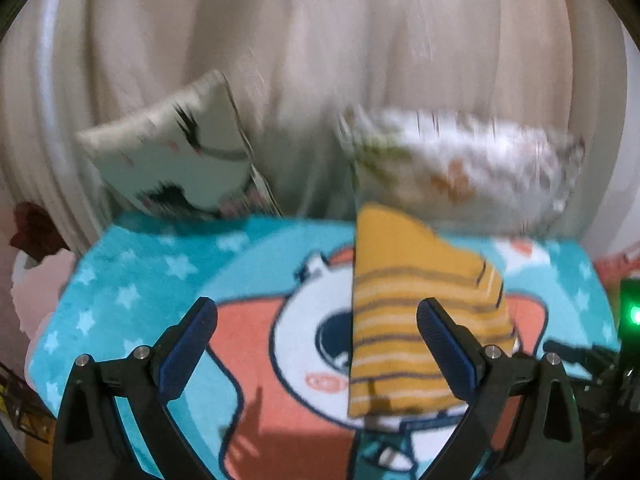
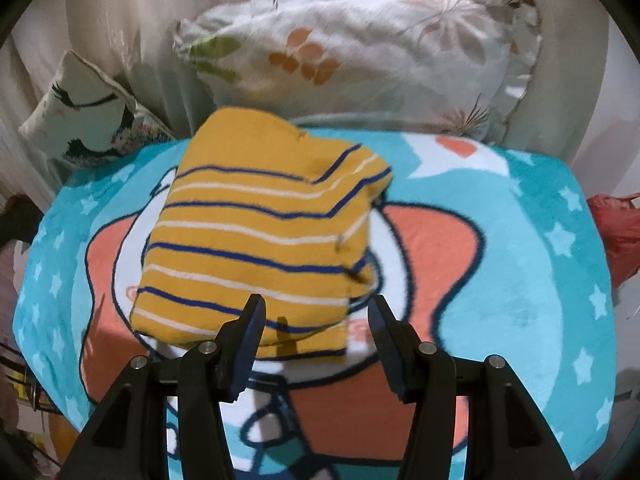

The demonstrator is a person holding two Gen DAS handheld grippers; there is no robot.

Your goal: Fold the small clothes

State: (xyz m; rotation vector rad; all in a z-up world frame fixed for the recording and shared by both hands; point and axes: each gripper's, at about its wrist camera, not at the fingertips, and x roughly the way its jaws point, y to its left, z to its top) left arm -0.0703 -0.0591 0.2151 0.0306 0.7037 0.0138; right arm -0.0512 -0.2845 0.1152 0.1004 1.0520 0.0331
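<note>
Left gripper (image 1: pixel 317 320) jaws spread wide, right gripper (image 2: pixel 316 316) jaws parted

A small yellow garment (image 2: pixel 256 240) with blue and white stripes lies folded into a compact rectangle, flat, at the scene's middle.

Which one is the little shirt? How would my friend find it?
Look at the turquoise cartoon blanket with white stars. In its middle lies the folded shirt, in front of two pale pillows. It is the only mustard-yellow thing, crossed by thin blue and white stripes.
</note>
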